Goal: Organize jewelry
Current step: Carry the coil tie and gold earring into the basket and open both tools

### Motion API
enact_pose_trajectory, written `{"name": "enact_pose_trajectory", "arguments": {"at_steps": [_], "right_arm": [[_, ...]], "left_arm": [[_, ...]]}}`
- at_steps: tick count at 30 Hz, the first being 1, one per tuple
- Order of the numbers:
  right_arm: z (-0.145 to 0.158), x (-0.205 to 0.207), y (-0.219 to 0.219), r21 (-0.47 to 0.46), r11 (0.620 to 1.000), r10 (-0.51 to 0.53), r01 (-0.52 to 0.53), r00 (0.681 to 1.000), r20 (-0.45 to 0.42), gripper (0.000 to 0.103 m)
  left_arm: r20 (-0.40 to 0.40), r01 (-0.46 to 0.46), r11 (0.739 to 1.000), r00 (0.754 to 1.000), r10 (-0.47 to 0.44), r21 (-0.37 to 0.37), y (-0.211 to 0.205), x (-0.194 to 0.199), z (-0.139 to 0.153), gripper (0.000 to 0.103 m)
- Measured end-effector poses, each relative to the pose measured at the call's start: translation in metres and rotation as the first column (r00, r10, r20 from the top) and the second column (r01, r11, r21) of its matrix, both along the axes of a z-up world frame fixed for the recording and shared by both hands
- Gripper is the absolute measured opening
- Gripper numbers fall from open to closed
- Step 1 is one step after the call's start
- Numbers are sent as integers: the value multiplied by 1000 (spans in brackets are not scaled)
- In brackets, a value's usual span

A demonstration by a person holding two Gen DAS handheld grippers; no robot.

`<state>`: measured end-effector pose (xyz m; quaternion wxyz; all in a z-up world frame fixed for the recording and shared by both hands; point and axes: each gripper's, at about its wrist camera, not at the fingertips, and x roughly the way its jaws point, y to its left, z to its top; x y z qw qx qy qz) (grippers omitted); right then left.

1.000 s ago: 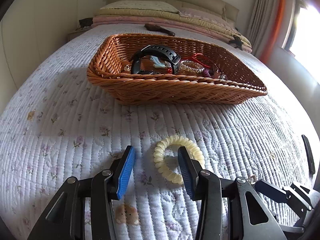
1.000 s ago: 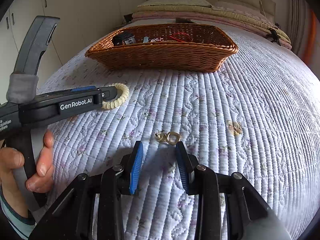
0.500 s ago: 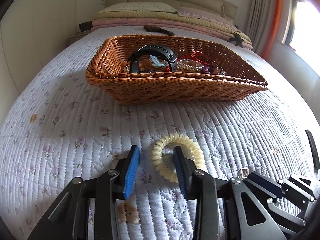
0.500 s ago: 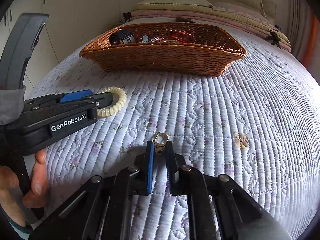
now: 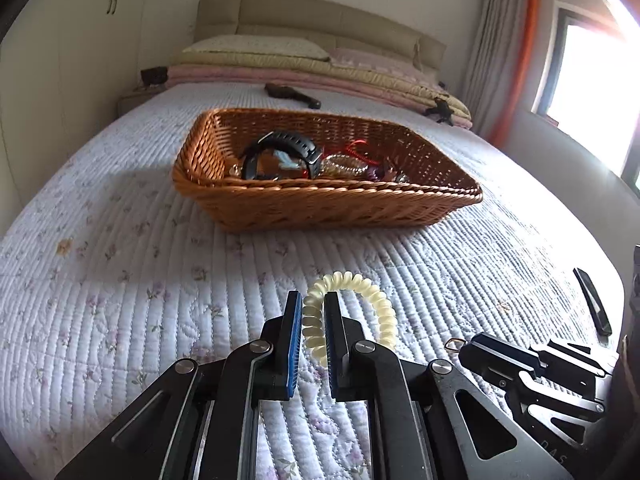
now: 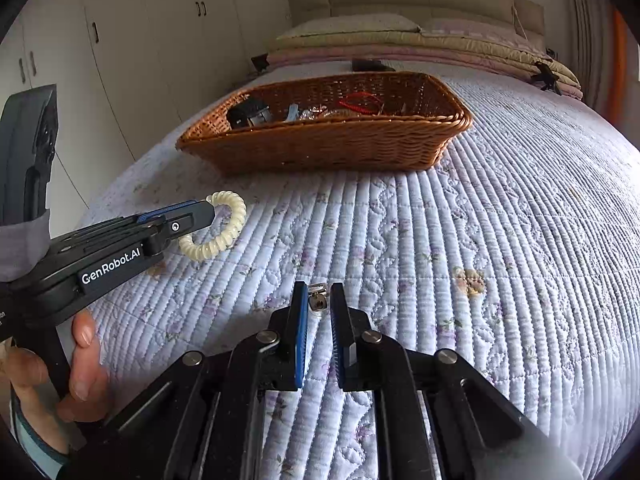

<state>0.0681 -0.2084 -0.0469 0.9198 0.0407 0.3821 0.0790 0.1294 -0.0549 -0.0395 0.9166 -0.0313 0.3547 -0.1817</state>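
Note:
My left gripper (image 5: 312, 312) is shut on the near left side of a cream spiral hair tie (image 5: 376, 300), lifted a little off the quilt; it also shows in the right wrist view (image 6: 224, 228). My right gripper (image 6: 319, 304) is shut on a small gold ring (image 6: 318, 300), whose loop sticks out past the tips in the left wrist view (image 5: 454, 343). A brown wicker basket (image 5: 320, 204) stands further up the bed, holding a black watch (image 5: 284, 148), red cord and beads. It also shows in the right wrist view (image 6: 328, 144).
The bed is covered by a white floral quilt (image 5: 120, 272). Pillows and folded blankets (image 5: 280, 60) lie at the headboard. A dark object (image 5: 292, 94) lies behind the basket. A black flat item (image 5: 592, 300) lies at the right edge.
Both grippers closed: the left on the hair tie, the right on the ring. Both have risen slightly from the quilt with their items.

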Motion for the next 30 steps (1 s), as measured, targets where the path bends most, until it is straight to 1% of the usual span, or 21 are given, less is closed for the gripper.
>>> {"name": "enact_pose_trajectory", "arguments": {"at_steps": [4,9,11,13,15,19,21,24,27,30], "right_arm": [[8,-5,-3,27,1000,-3,2,1000,31,13],[22,-6,-10,64,998,-10,7,999,52,13],[32,-4,-16,80,997,-18,13,998,65,13],[42,-3,-19,64,998,-32,27,996,78,13],[56,1,-24,45,998,-47,43,994,103,13],[82,21,-33,30,998,-67,63,987,148,13],[95,40,-38,42,997,-72,65,983,169,13],[106,68,-44,54,996,-80,72,980,181,13],[109,101,-45,48,997,-74,67,982,171,12],[104,136,-43,28,998,-66,63,988,140,13]], "left_arm": [[22,4,1000,1000,-4,-6,0,-6,5,11],[29,3,999,1000,-1,-39,5,-7,11,11],[33,3,998,999,-1,-55,7,-8,15,11],[34,12,998,999,-9,-69,7,-8,21,11],[45,13,998,999,-10,-63,5,-5,30,11],[76,11,998,997,-6,-67,-3,6,54,11],[83,-11,998,996,17,-66,-9,20,68,11],[62,-29,994,997,35,-103,-16,48,81,11],[13,-56,994,998,58,-97,-26,87,85,11],[-39,-75,992,997,71,-99,-33,128,82,11]]}}
